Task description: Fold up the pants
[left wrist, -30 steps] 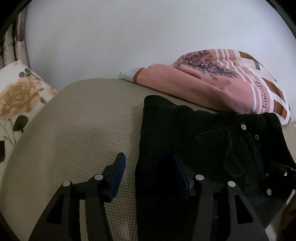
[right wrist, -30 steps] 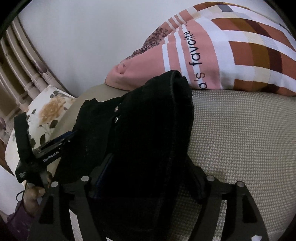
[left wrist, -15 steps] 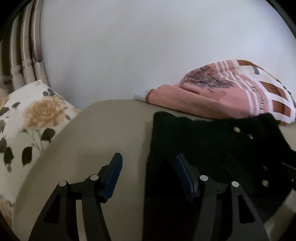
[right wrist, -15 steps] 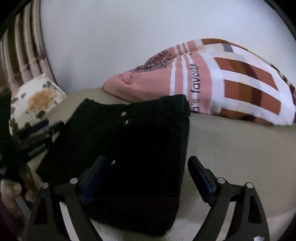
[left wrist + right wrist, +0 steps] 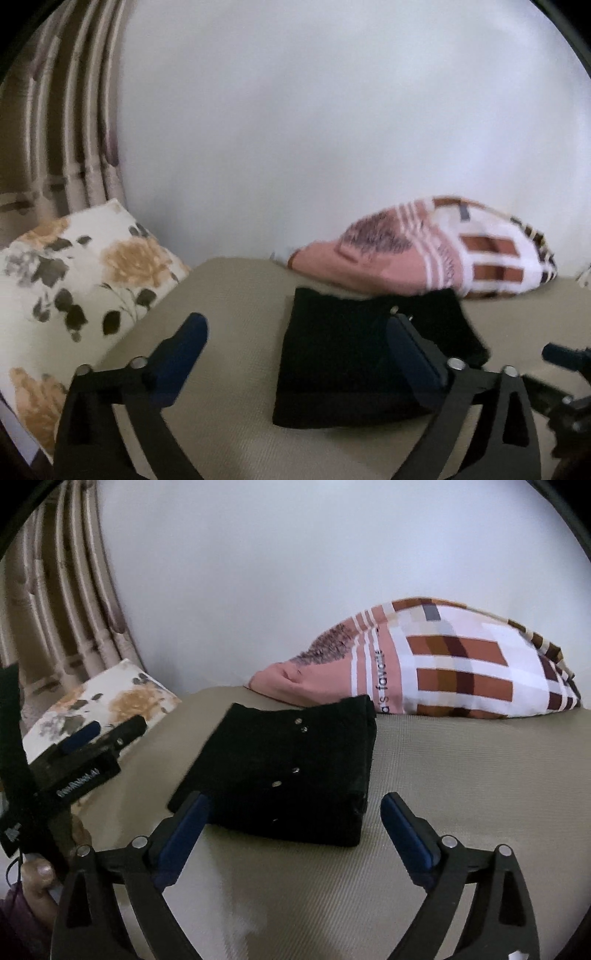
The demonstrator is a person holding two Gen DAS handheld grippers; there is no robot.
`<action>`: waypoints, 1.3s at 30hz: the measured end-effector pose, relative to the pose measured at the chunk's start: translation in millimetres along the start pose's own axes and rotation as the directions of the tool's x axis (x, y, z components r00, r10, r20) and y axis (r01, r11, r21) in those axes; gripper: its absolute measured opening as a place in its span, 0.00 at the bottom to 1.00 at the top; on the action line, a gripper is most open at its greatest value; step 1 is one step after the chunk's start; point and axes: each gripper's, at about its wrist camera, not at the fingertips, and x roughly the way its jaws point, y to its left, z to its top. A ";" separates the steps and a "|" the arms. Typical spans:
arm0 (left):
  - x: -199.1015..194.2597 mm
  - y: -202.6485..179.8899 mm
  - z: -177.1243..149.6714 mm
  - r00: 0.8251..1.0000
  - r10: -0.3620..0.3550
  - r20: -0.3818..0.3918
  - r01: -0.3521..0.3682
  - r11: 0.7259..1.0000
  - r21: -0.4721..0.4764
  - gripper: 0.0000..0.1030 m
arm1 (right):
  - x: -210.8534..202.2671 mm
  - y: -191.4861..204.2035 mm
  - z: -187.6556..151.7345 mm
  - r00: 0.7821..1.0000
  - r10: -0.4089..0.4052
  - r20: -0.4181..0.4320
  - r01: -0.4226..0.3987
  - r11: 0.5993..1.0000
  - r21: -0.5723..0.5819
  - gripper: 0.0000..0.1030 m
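**Both grippers wide and empty**

Left gripper (image 5: 295, 339) points slightly downward, jaws opening, nothing pressed between its pads; right gripper (image 5: 295, 812) likewise tilted down, jaws opening, empty; a hand (image 5: 40, 878) grips the left gripper's handle.

Both wrist views look slightly downward, near, sharing folded pants (image 5: 354, 354), wall (image 5: 295, 572)

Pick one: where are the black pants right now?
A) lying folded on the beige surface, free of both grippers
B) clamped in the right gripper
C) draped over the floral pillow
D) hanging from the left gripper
A: the black pants lie as a compact folded stack on the beige surface, while the right gripper and left gripper are short of it with jaws opening and nothing between the pads.
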 end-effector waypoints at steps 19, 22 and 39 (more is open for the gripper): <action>-121.5 2.3 53.5 0.987 0.067 0.143 -0.060 0.997 -0.049 1.00 | -97.8 19.4 15.5 0.989 0.036 0.145 -0.036 0.999 -0.005 0.96; -132.8 0.6 52.1 0.978 0.111 0.177 -0.101 0.993 -0.063 1.00 | -106.4 22.8 14.5 0.987 0.039 0.158 -0.038 0.999 -0.012 0.96; -137.1 -2.0 42.4 0.999 -0.011 0.045 0.013 0.999 -0.033 1.00 | -127.7 30.0 6.2 0.984 0.032 0.176 -0.027 0.999 -0.034 0.98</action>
